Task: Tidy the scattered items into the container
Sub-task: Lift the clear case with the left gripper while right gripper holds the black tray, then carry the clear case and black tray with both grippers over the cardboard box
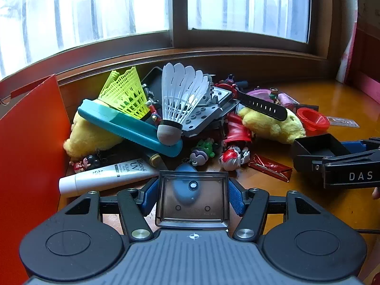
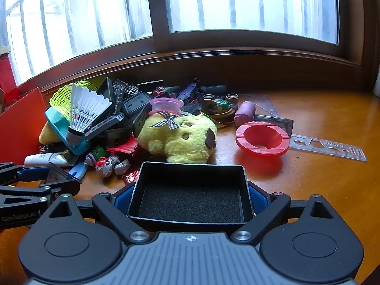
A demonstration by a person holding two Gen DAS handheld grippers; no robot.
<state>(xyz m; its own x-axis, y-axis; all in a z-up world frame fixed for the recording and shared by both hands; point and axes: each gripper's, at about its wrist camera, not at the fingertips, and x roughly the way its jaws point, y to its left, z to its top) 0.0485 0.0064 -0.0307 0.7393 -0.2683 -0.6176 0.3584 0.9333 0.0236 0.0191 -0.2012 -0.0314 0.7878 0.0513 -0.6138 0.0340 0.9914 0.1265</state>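
Holding both pieces w/ fingers closed: left gripper [image 1: 192, 198] pinches the clear lid [image 1: 192, 199], right gripper [image 2: 190, 198] pinches the black box [image 2: 190, 194], empty, near the pile. Next, we reckon: set box down, load items.

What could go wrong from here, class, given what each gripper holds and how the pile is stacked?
1. The white shuttlecock perches on the tilted teal case; nudging the heap may topple it.
2. The left gripper grips the clear lid only by its side edges, so it might slip.
3. The right gripper holds the open black box close to the left gripper; they could collide.
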